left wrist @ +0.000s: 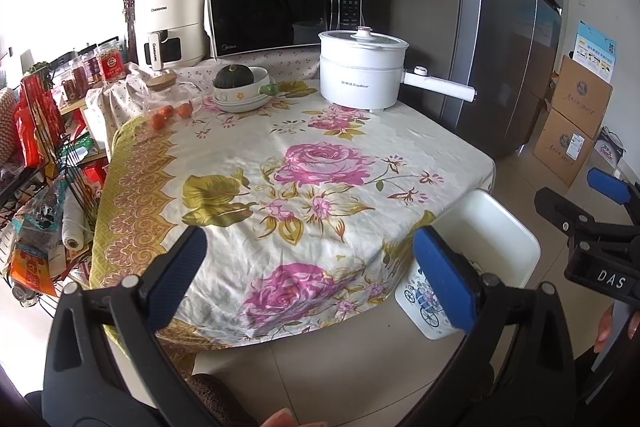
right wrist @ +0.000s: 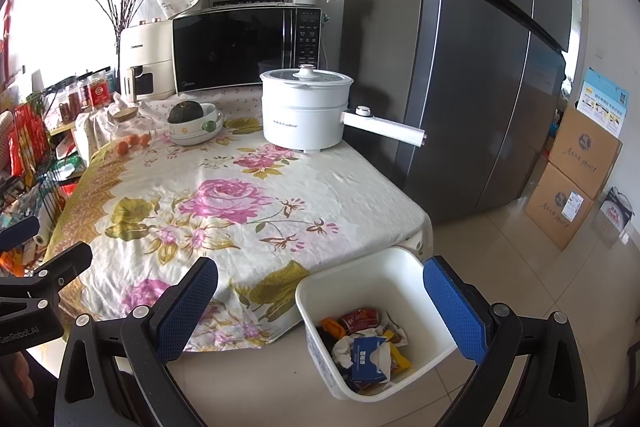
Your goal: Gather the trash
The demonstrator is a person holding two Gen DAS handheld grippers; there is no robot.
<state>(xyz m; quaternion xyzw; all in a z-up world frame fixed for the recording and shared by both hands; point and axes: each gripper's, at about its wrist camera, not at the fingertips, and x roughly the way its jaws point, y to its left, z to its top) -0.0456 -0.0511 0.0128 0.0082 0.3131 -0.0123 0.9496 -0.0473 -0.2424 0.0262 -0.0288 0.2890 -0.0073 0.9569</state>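
Both tools hang over the near edge of the surface (right wrist: 132,183), and neither holds anything. The left gripper (left wrist: 308,267) has its jaws spread wide with only the flowered cloth (left wrist: 304,163) showing between them; the right gripper (right wrist: 320,307) is spread just as wide, out over the bin (right wrist: 360,263).

The bin stands on the floor hard against the corner of the surface, and the trash (right wrist: 366,343) already lies in its bottom: a red can (right wrist: 359,319), a blue tissue pack (right wrist: 368,355), crumpled paper and yellow wrappers. I see no loose litter on the cloth, so the job looks close to done, if not finished.

What worries me from here is mostly what remains on the surface. The pot (right wrist: 306,111) sits at the far edge with its long handle (right wrist: 384,128) sticking out past the corner; a careless sweep of the right arm could catch it and swing the pot round. The oranges (left wrist: 170,115) and the bowl (left wrist: 240,95) with the squash are not rubbish, and a hasty grab at them would be a mistake. The cloth hangs loose over the edge beside the bin, so a jaw that snags it could drag everything toward me. And the two tools are near each other, so they may knock together if both go for the bin.
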